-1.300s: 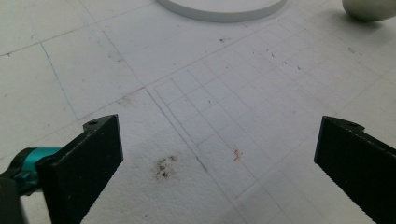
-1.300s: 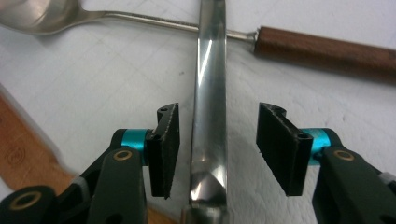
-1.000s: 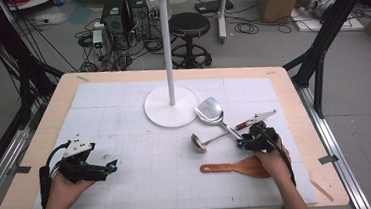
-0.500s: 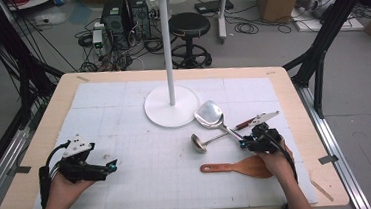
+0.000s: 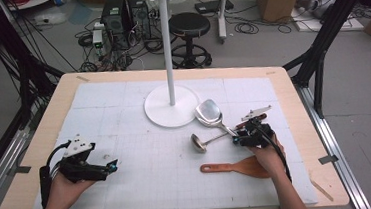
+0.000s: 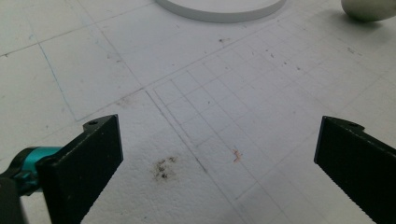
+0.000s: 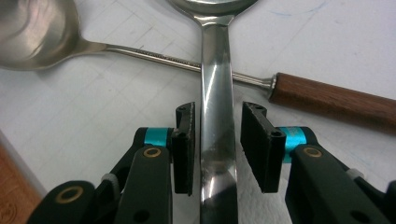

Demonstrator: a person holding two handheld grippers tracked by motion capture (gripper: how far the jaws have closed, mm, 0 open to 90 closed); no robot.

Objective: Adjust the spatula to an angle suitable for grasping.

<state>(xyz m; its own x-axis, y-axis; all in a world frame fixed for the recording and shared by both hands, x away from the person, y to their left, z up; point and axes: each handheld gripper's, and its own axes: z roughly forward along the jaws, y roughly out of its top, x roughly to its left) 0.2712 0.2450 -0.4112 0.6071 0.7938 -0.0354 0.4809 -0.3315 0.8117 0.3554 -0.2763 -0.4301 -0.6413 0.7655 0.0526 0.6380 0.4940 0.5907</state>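
Observation:
A large steel serving spoon (image 5: 209, 112) lies right of the stand's base, its handle (image 7: 217, 84) running back between my right gripper's (image 5: 236, 139) jaws. Those jaws have just been opening. They flank the handle with a slim gap on each side, so my right gripper (image 7: 217, 116) is open around it. Beneath the spoon's handle a small steel ladle (image 5: 199, 142) lies crosswise, its bowl (image 7: 32, 37) to the left and its wooden grip (image 7: 327, 100) to the right. My left gripper (image 5: 110, 166) rests open at the front left, over bare mat (image 6: 215, 154).
A white stand (image 5: 172, 105) with a tall pole and round base sits at the mat's centre back. A wooden spatula (image 5: 233, 167) lies just in front of my right hand. The white gridded mat (image 5: 145, 188) covers most of the wooden table.
The right gripper has barely shifted at the spoon's handle. The left hand and the utensils lie as before.

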